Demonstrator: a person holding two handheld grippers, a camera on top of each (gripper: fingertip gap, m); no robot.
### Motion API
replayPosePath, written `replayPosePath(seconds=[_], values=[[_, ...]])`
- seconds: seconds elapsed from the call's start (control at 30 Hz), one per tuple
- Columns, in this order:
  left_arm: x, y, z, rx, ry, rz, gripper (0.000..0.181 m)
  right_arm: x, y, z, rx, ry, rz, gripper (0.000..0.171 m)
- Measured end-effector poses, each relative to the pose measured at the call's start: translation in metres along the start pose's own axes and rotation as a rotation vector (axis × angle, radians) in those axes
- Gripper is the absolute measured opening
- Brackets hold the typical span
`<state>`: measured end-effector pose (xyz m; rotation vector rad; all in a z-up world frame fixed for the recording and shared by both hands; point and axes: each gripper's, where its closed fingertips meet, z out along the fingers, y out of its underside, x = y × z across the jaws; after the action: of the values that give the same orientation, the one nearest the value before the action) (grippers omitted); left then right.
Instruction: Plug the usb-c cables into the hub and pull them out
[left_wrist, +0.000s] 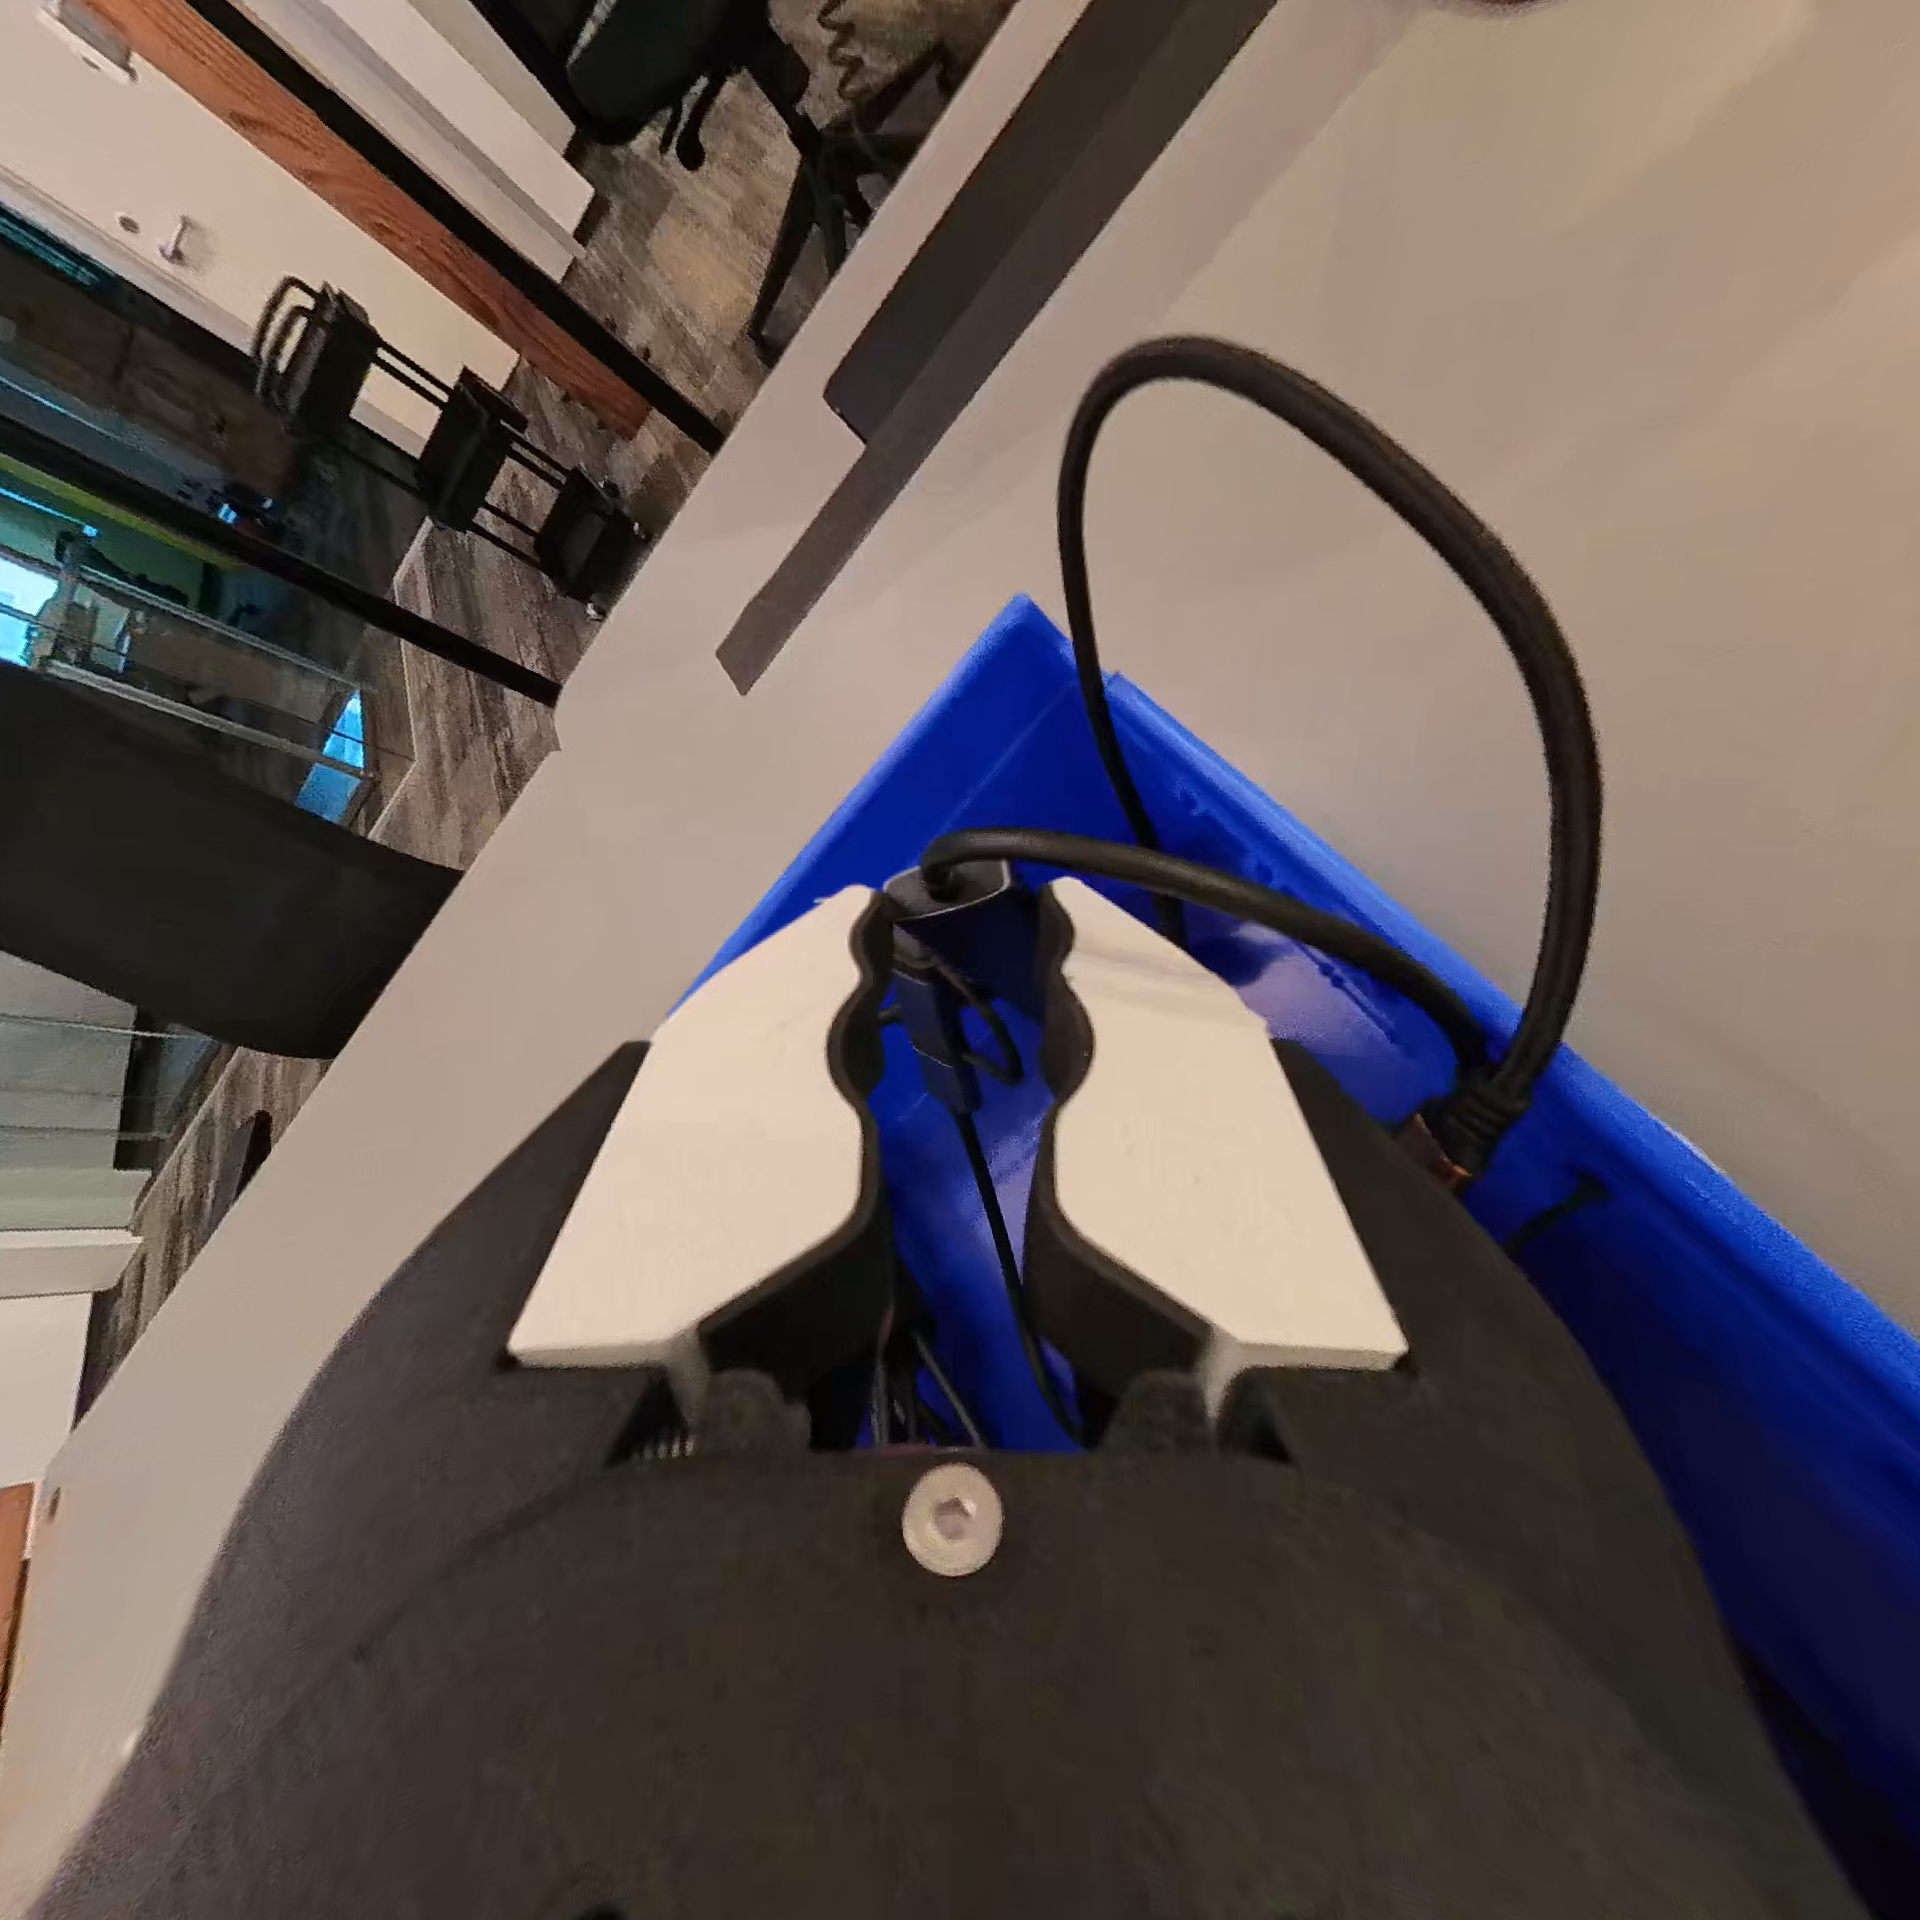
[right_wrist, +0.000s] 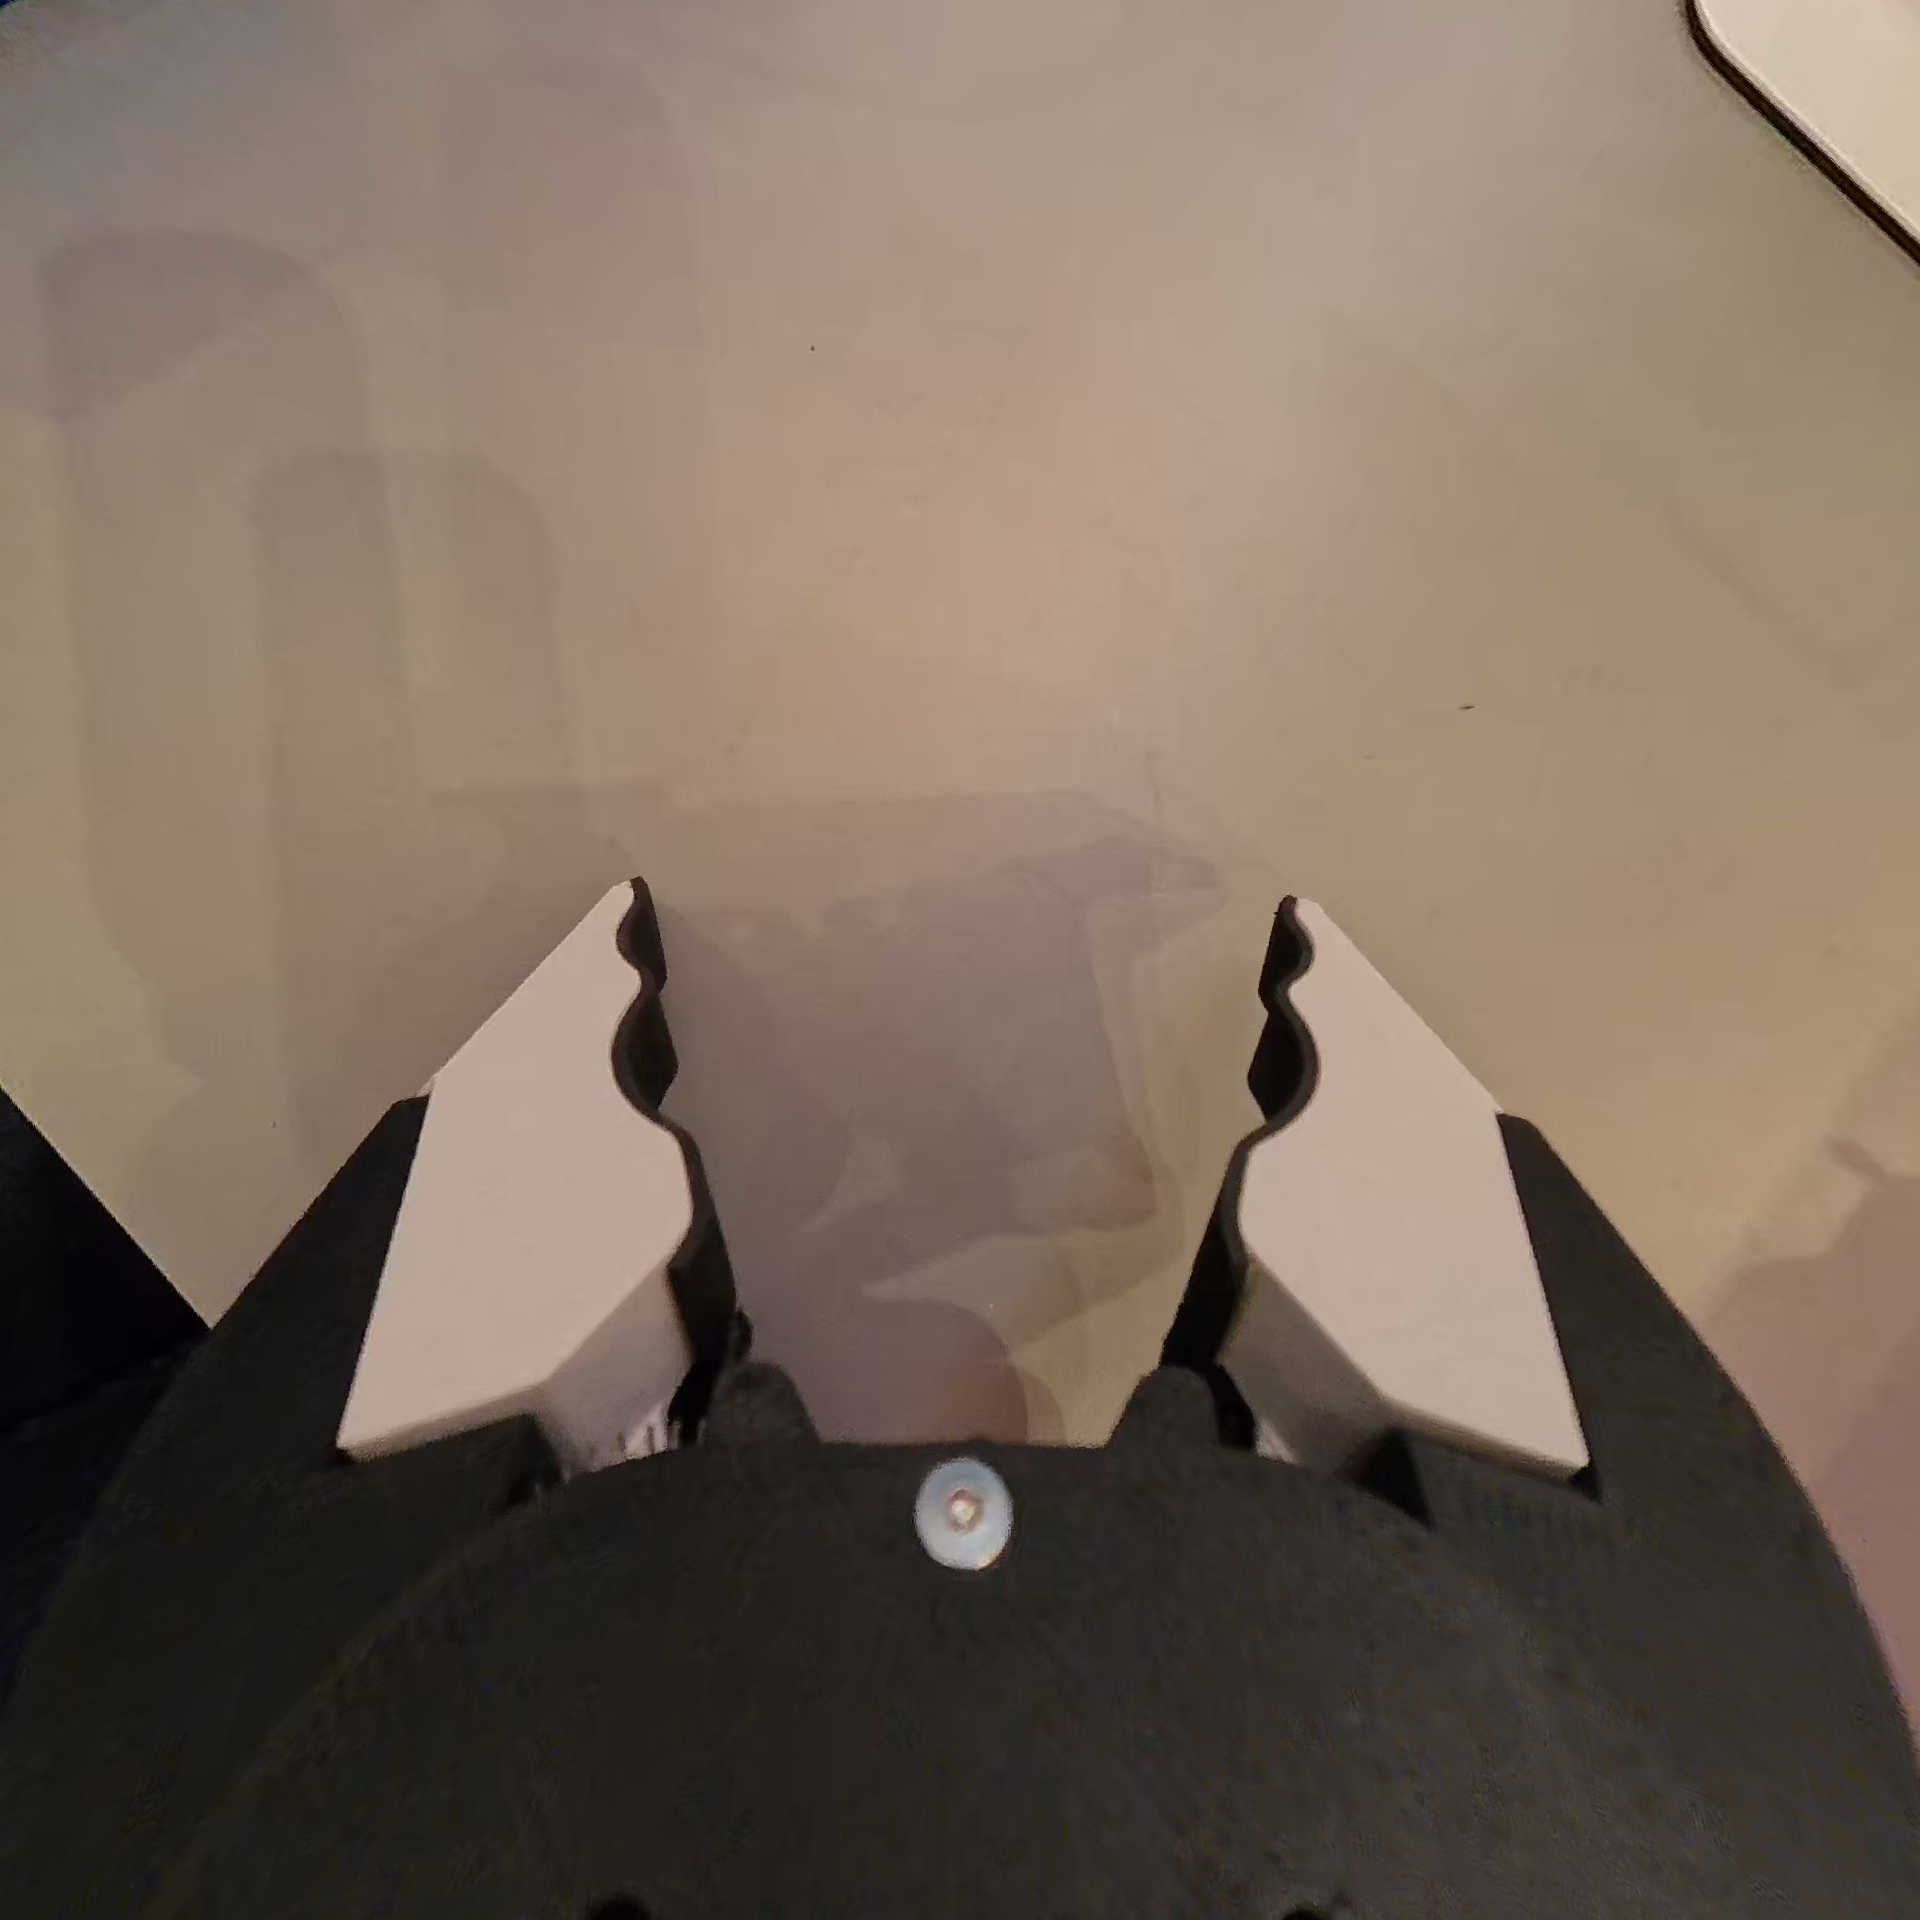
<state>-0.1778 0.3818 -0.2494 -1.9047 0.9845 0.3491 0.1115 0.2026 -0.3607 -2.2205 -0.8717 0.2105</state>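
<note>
In the left wrist view my left gripper (left_wrist: 951, 914) is shut on a black usb-c plug (left_wrist: 940, 966) held between the tips, its thin black cable (left_wrist: 1226, 894) curving off to the right. Under the gripper lies a blue holder (left_wrist: 1299, 987) on the white table. A thicker black cable (left_wrist: 1538, 675) loops above the holder and ends at a connector (left_wrist: 1465, 1127) on its right side. The hub itself is hidden by the fingers. In the right wrist view my right gripper (right_wrist: 961, 914) is open and empty above bare table.
The white table (left_wrist: 1558, 312) has its edge running diagonally at the left, with a dark strip (left_wrist: 935, 364) along it. Beyond the edge are floor, chairs and stools. A white, dark-rimmed object (right_wrist: 1829, 94) sits at the top right corner of the right wrist view. The left gripper's tips are roughly 35 cm from the right gripper's.
</note>
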Motion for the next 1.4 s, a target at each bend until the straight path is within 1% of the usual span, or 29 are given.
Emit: replayPosePath(seconds=[0.1, 0.23, 0.5, 0.73, 0.93, 1.17, 1.4], values=[[-0.011, -0.009, -0.010, 0.052, -0.014, -0.054, 0.026, 0.000, 0.000, 0.000, -0.001, -0.002, -0.001, 0.112], [-0.029, -0.024, -0.026, 0.156, -0.008, -0.183, 0.025, 0.000, 0.000, 0.000, -0.001, -0.004, -0.003, 0.112], [-0.054, -0.042, -0.055, 0.338, 0.078, -0.455, 0.024, -0.001, 0.000, -0.001, -0.006, -0.002, -0.015, 0.110], [-0.083, -0.042, -0.072, 0.464, 0.062, -0.657, 0.023, -0.002, 0.000, -0.002, -0.009, -0.003, -0.021, 0.109], [-0.098, -0.043, -0.085, 0.511, 0.038, -0.687, 0.023, -0.002, 0.000, -0.002, -0.010, -0.002, -0.027, 0.108], [-0.112, -0.040, -0.095, 0.566, 0.033, -0.767, 0.023, -0.003, 0.000, -0.002, -0.009, -0.008, -0.024, 0.107], [-0.124, -0.043, -0.111, 0.606, 0.004, -0.773, 0.022, -0.004, 0.000, -0.003, -0.013, -0.004, -0.031, 0.106]])
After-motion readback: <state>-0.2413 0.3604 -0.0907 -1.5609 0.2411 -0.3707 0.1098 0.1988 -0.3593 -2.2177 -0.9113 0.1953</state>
